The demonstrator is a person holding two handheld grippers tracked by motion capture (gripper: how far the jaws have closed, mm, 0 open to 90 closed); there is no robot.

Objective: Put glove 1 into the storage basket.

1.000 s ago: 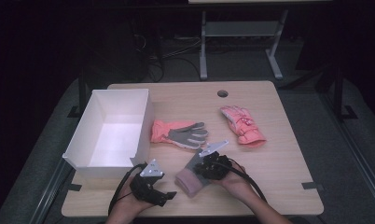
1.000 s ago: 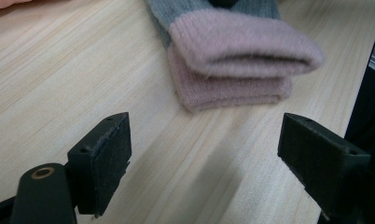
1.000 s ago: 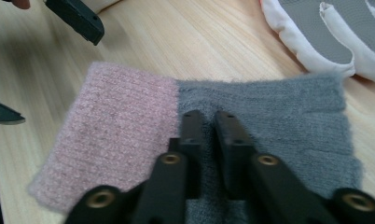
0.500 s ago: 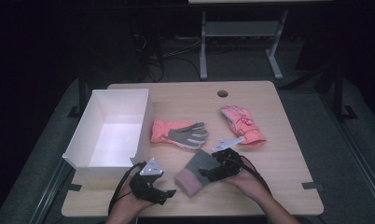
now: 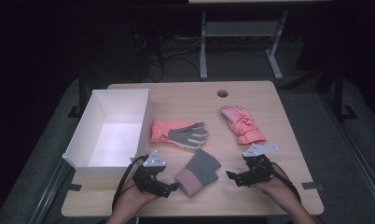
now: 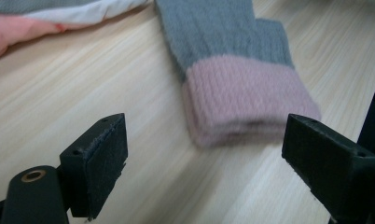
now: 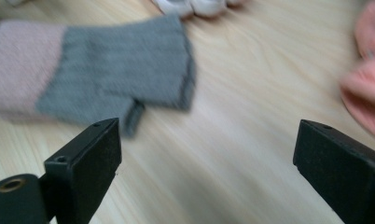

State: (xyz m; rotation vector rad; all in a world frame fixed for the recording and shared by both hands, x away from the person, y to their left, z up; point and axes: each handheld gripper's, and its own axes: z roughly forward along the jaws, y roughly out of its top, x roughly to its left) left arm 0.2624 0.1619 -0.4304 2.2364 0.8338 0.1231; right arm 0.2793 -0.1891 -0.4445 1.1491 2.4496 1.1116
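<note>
Grey knit mitten point(image 5: 198, 171) with a pink ribbed cuff point(image 6: 245, 103), lying flat on the wooden table point(image 5: 288, 140) near its front edge, between the two grippers. Soft, light and floppy by the look of it; likely to sag and fold when lifted, not slippery, nothing to break. Best taken at the doubled cuff, where the knit is thickest and gives the pads something to bite on; a pinch of the thin grey body would probably bunch or lift one layer alone.

Left gripper point(image 5: 169, 187) just beside the cuff end, jaws spread wide and empty; in the left gripper view point(image 6: 213, 172) the cuff sits right ahead, between the pads, not yet touched. Right gripper point(image 5: 232, 176) near the grey end but apart from it, jaws likewise wide and holding nothing; in the right gripper view point(image 7: 206, 177) the mitten lies ahead and toward the left jaw.

Beyond: a coral glove with grey palm point(image 5: 178, 134), a pink padded glove point(image 5: 243, 123), and an open white box point(image 5: 112, 135) at the left.
</note>
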